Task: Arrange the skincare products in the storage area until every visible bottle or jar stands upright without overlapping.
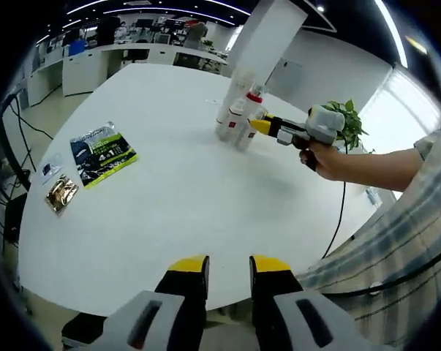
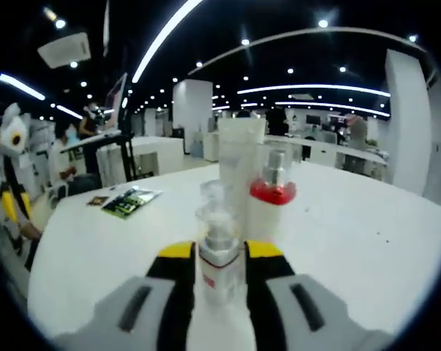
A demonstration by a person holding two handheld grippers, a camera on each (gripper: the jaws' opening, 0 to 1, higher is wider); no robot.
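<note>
We see our right gripper (image 2: pixel 221 257) closed around a small clear-capped pump bottle (image 2: pixel 219 252) standing on the white tabletop (image 2: pixel 352 234), just before the red-collared spray bottle (image 2: pixel 271 197) and tall white tube (image 2: pixel 240 157), left gripper (image 1: pixel 228 265) slightly open, holding nothing

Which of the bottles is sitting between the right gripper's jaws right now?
The small clear-capped bottle nearest the camera, between the right gripper jaws. The red-collared bottle and tall white tube stand behind it, outside the jaws.
</note>
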